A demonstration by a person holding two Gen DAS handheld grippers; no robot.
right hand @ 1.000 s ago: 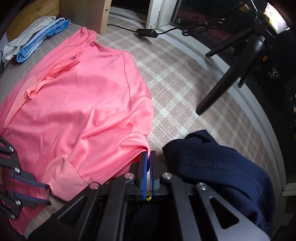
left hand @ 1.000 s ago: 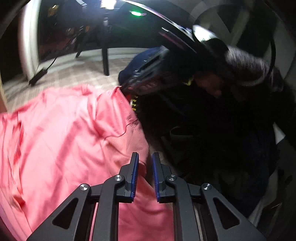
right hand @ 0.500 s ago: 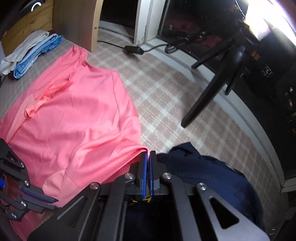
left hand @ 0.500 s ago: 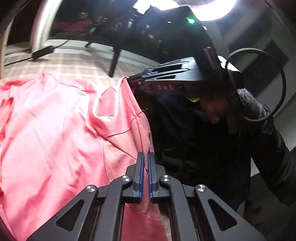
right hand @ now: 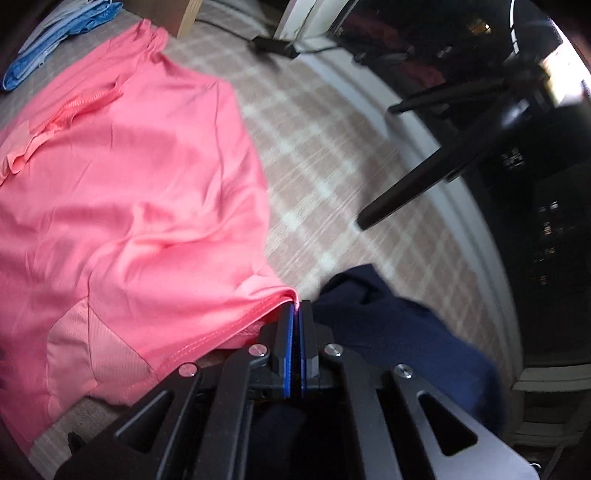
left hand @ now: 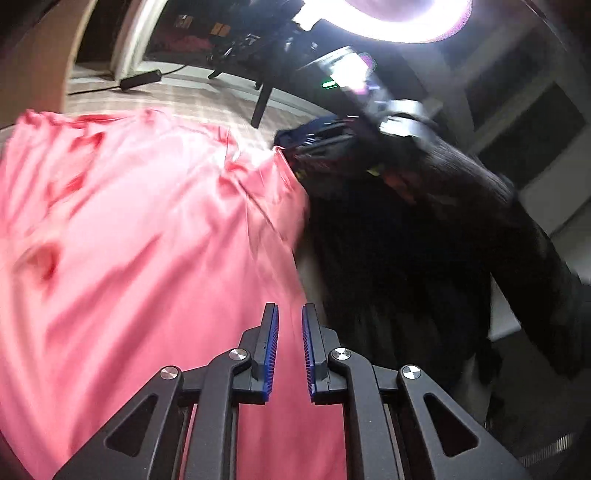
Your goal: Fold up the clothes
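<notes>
Pink shirt (right hand: 129, 206) — spread, corner lifted

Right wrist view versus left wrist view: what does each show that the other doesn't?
Right wrist only: the right gripper shut on the pink shirt hem, and blue folded clothes far left.

Left wrist only: the left gripper open above the shirt, and the bright lamp.

Both: the pink shirt, checked surface and navy garment.

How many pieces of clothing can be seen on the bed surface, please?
3. The pink shirt lies spread out, its corner pinched by the right gripper. A navy garment sits bunched beside that gripper. Blue clothing lies at the far left edge; it may be several pieces.
</notes>
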